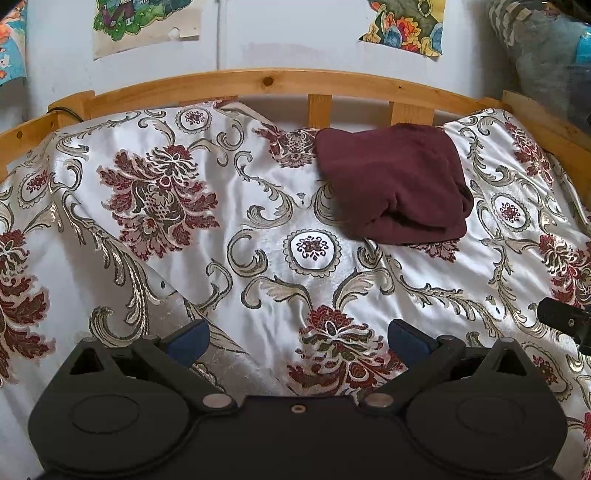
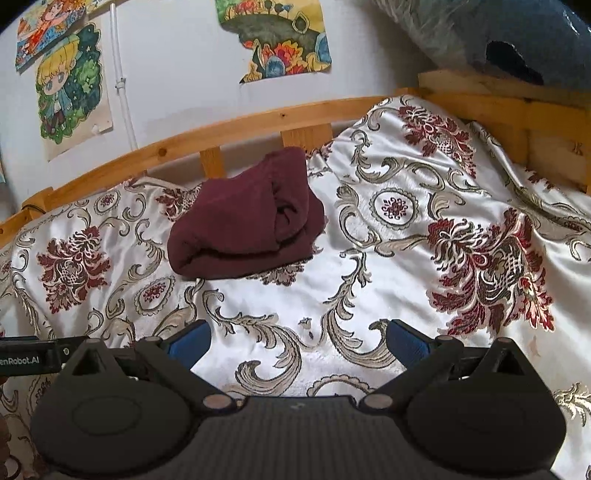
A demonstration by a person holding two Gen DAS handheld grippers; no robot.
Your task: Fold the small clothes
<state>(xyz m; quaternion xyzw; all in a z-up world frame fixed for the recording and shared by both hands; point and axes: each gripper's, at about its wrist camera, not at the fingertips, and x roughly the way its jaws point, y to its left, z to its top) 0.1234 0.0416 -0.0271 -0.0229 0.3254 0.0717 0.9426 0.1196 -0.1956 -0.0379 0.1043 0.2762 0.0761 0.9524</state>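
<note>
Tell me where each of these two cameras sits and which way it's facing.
Left wrist: on the left gripper, facing across the bedspread toward the rail and wall; its open blue fingers show, the other gripper's tip at the right edge.
Right wrist: on the right gripper, facing the same way; open fingers show, the left gripper's side at the left edge.
Shared: the maroon garment, folded by the rail, bedspread, wall posters.

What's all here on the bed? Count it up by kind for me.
Maroon folded garment: 1
Floral bedspread: 1
Handheld grippers, left gripper and right gripper, both open and empty: 2
Total: 4
</note>
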